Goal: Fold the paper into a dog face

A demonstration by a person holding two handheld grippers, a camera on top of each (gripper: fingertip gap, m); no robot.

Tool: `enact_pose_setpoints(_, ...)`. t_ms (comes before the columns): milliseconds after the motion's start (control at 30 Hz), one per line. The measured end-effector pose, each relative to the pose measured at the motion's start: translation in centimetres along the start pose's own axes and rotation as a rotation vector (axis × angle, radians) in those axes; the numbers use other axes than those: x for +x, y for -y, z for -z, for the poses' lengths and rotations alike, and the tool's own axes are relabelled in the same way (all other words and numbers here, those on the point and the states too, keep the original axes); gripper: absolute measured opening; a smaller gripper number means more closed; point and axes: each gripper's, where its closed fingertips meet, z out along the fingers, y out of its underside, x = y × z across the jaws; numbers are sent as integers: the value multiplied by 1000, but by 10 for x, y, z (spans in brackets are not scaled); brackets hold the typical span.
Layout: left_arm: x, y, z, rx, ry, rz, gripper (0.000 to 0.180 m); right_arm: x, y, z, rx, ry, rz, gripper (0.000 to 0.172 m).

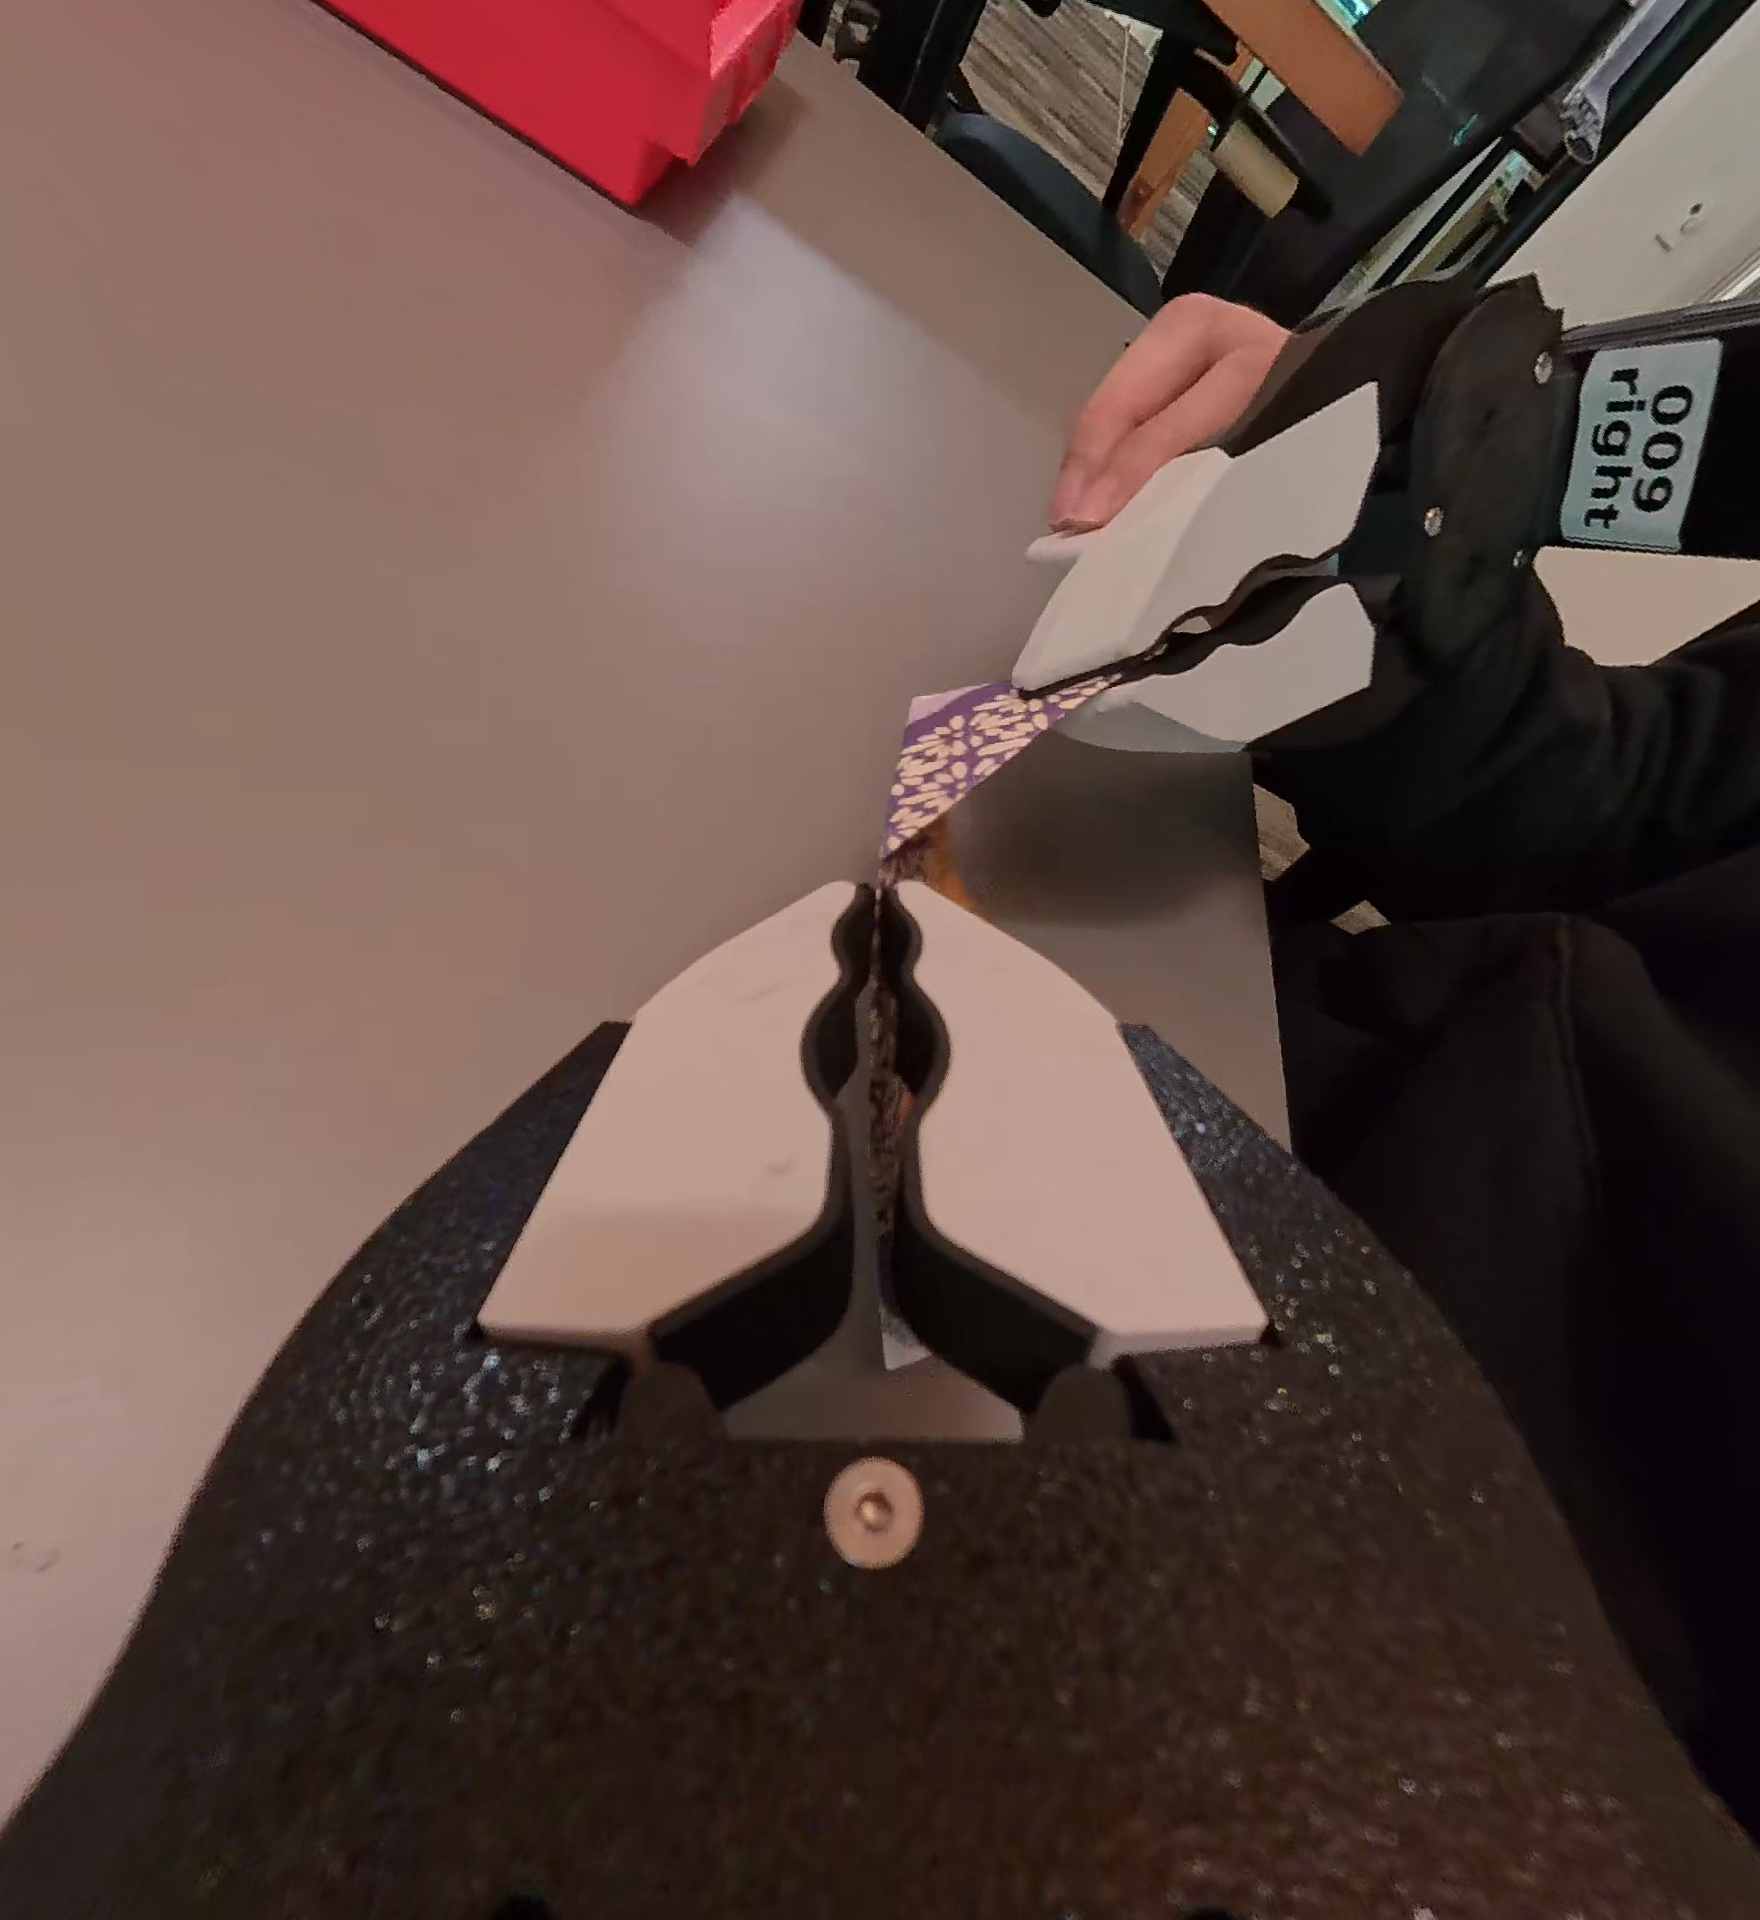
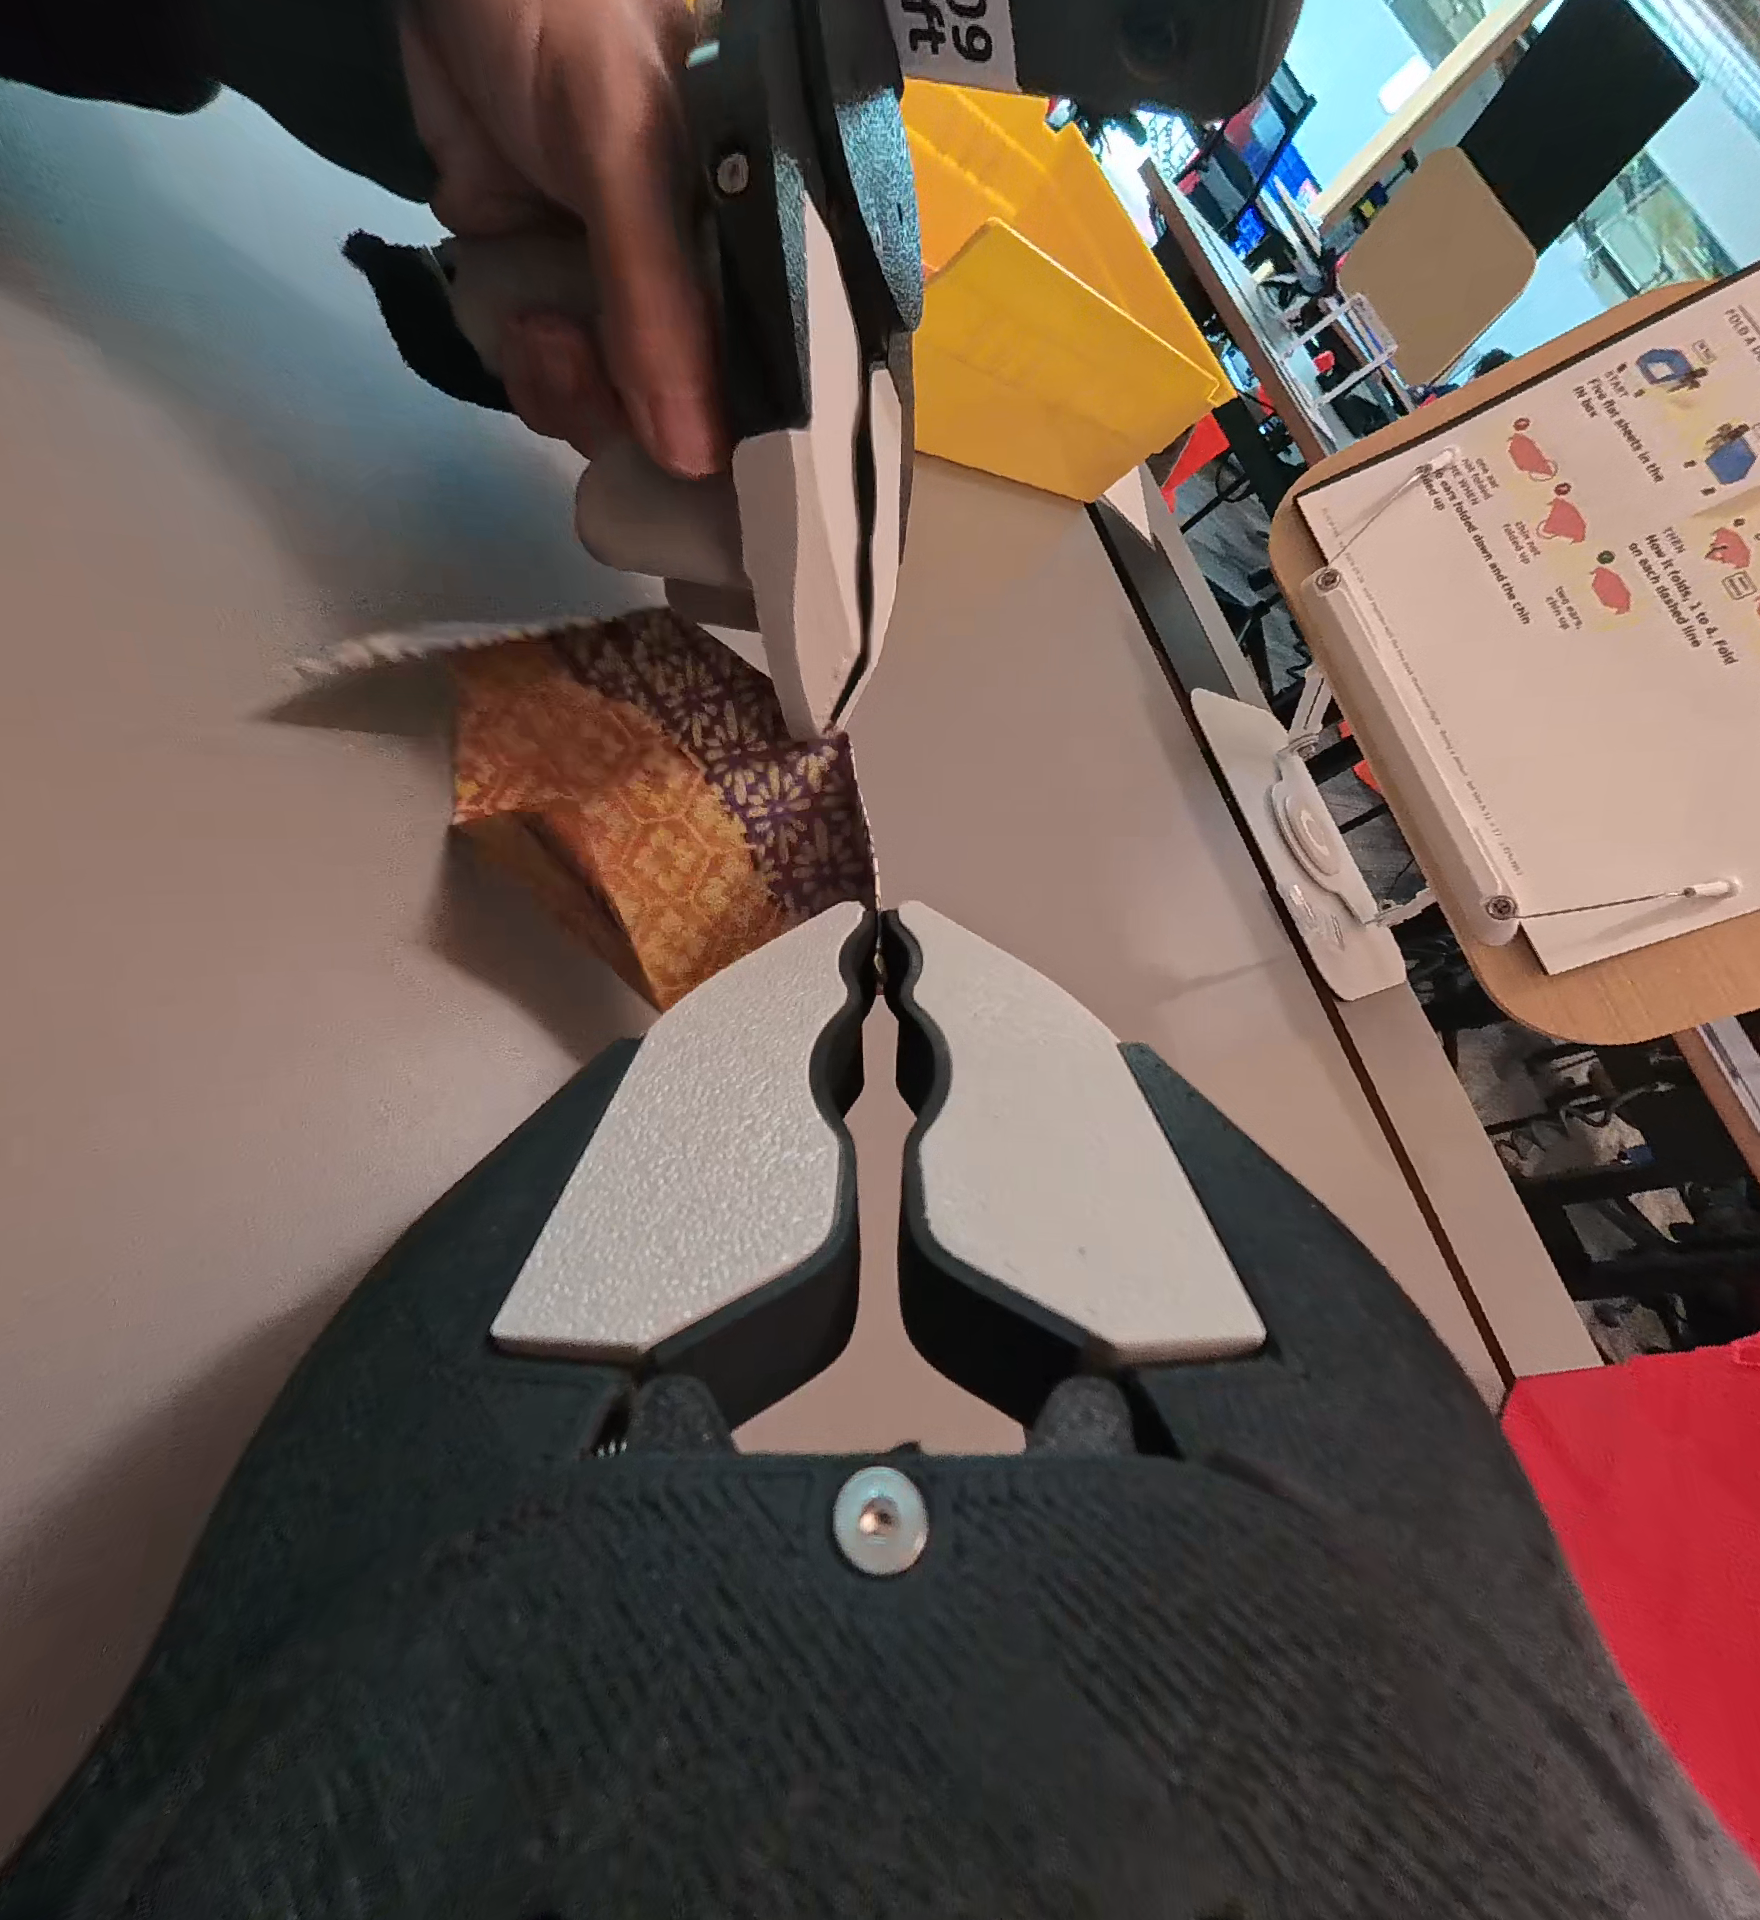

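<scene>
Here, the left gripper [image 1: 881,896] and right gripper [image 2: 881,914] each pinch a corner of the purple-and-orange patterned paper [image 2: 647,790], holding it folded just above the grey table [image 1: 336,623].

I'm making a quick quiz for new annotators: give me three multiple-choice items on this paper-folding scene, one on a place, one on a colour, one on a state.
1. Where is the yellow bin?
A. On the table behind the left hand-held gripper
B. On the floor
C. On top of the red box

2. Which colours does the patterned paper show?
A. Green and blue
B. Purple and orange
C. Plain white only

3. How does the paper stand?
A. Lying flat, untouched
B. Crumpled into a ball
C. Pinched by both the left hand-held gripper and the right hand-held gripper

Answers: 1 A, it sits on the table past that gripper; 2 B, both bands show; 3 C, each closes on an edge.
</scene>
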Motion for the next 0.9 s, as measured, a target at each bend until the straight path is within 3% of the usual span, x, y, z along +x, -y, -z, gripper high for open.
enact_pose_setpoints(33,-1,0,0,3,2,6,0,0,1,0,4,1,-2,0)
enact_pose_setpoints(133,-2,0,1,3,5,13,0,-3,1,0,6,21,-16,3)
enact_pose_setpoints(267,-3,0,3,-3,15,13,0,-7,6,7,44,113,-112,42)
enact_pose_setpoints(400,1,2,7,2,-10,23,0,32,36,36,227,179,-340,44)
enact_pose_setpoints(467,6,3,7,0,-33,26,0,50,41,35,202,230,-423,41)
enact_pose_setpoints(533,11,4,5,-10,-48,22,0,50,35,17,78,316,-431,41)
enact_pose_setpoints(667,20,6,3,-27,-56,-17,0,14,26,-12,-94,651,-484,42)
enact_pose_setpoints(800,24,10,7,-17,-48,-49,0,-6,22,-19,-159,851,-538,24)
enact_pose_setpoints(900,23,10,9,-20,-33,-64,0,-15,23,-17,-163,906,-501,6)
